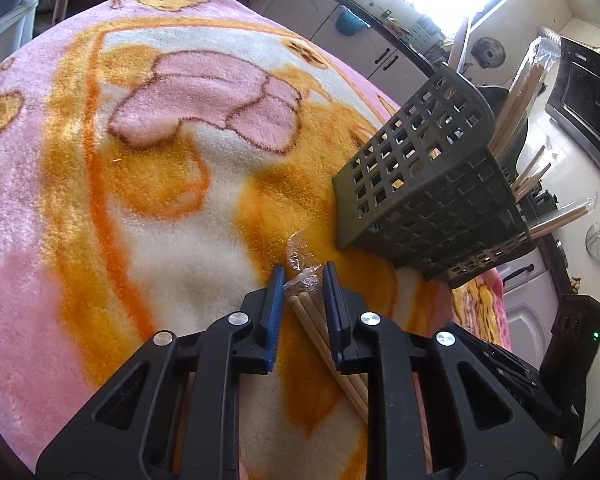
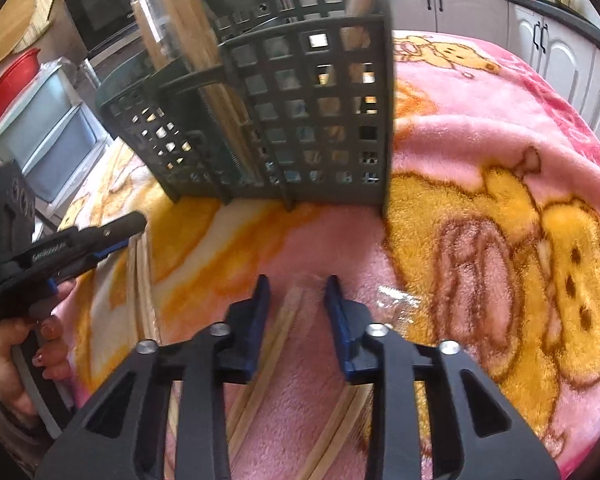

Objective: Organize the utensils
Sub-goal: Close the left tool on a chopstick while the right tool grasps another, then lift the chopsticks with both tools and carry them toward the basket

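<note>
Between the blue pads of the left gripper [image 1: 303, 276] lies a pair of wooden chopsticks [image 1: 312, 312] in a clear plastic sleeve, resting on the pink and orange fleece blanket [image 1: 160, 184]; the jaws stand apart on either side of the pair, and the left wrist view does not show the pads pressing it. Ahead of that gripper and to its right stands the dark green lattice utensil caddy [image 1: 424, 176], with more sleeved chopsticks sticking out of its top toward the far right. Just past the fingertips a crumpled bit of clear wrapper [image 1: 298, 252] lies between the gripper and the caddy's near corner. From the right wrist view, the right gripper [image 2: 296, 290] also has its jaws apart, straddling another sleeved chopstick pair [image 2: 288, 308] that runs back under the gripper toward the camera; a second pair [image 2: 340, 412] lies beneath its right finger. Straight ahead of it is the caddy [image 2: 308, 120], upright on the blanket [image 2: 480, 152], with chopsticks standing in its compartments. Off to this gripper's left the left gripper [image 2: 112, 236] comes in from the side, held by a hand [image 2: 24, 356] with painted nails, above further chopsticks [image 2: 140, 280] on the blanket. Clear plastic [image 2: 400, 300] glints just right of the right fingertip.
</note>
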Demonstrator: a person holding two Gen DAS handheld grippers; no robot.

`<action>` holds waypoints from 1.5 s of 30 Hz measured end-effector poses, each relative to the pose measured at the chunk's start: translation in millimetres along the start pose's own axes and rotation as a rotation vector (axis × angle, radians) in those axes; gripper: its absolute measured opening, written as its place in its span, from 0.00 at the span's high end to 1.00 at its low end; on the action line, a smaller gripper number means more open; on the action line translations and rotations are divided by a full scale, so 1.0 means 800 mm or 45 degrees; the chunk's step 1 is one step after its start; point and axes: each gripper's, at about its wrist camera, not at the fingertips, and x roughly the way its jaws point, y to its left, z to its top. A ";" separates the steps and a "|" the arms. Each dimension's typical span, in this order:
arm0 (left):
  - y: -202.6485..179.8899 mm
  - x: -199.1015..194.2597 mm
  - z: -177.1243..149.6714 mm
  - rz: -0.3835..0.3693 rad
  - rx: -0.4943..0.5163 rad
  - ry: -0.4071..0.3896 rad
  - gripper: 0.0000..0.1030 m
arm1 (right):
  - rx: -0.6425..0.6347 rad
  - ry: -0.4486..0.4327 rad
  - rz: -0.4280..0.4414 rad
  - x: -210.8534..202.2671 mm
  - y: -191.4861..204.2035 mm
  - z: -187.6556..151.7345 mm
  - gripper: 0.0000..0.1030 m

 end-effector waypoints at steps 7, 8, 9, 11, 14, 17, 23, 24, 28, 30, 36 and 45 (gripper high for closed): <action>0.002 -0.028 -0.001 -0.004 0.011 -0.058 0.95 | 0.047 -0.020 0.040 -0.004 -0.012 0.001 0.90; 0.002 -0.032 0.000 -0.005 0.012 -0.064 0.97 | 0.048 -0.024 0.049 -0.005 -0.012 0.002 0.92; 0.002 -0.037 0.000 -0.009 0.018 -0.071 0.97 | 0.045 -0.024 0.051 -0.006 -0.012 0.003 0.93; -0.002 -0.043 0.000 -0.011 0.033 -0.079 0.98 | 0.052 -0.042 0.073 -0.010 -0.012 0.004 0.93; -0.010 -0.057 0.001 -0.037 0.053 -0.103 0.99 | 0.055 -0.079 0.108 -0.023 -0.008 0.004 0.93; -0.022 -0.070 0.002 -0.068 0.080 -0.131 0.99 | 0.042 -0.139 0.155 -0.045 -0.002 0.008 0.93; -0.058 -0.102 0.007 -0.153 0.154 -0.199 0.99 | 0.022 -0.246 0.228 -0.090 0.010 0.013 0.94; -0.066 -0.107 0.008 -0.168 0.169 -0.209 0.99 | 0.019 -0.260 0.234 -0.096 0.011 0.014 0.94; -0.089 -0.122 0.006 -0.228 0.220 -0.228 0.99 | 0.015 -0.323 0.254 -0.124 0.013 0.015 0.94; -0.103 -0.128 0.004 -0.253 0.253 -0.235 0.99 | 0.015 -0.347 0.258 -0.135 0.012 0.014 0.95; -0.135 -0.139 -0.004 -0.321 0.313 -0.241 0.99 | 0.023 -0.408 0.264 -0.161 0.006 0.010 0.95; -0.176 -0.149 -0.006 -0.408 0.413 -0.232 1.00 | 0.008 -0.492 0.268 -0.194 0.008 0.010 0.95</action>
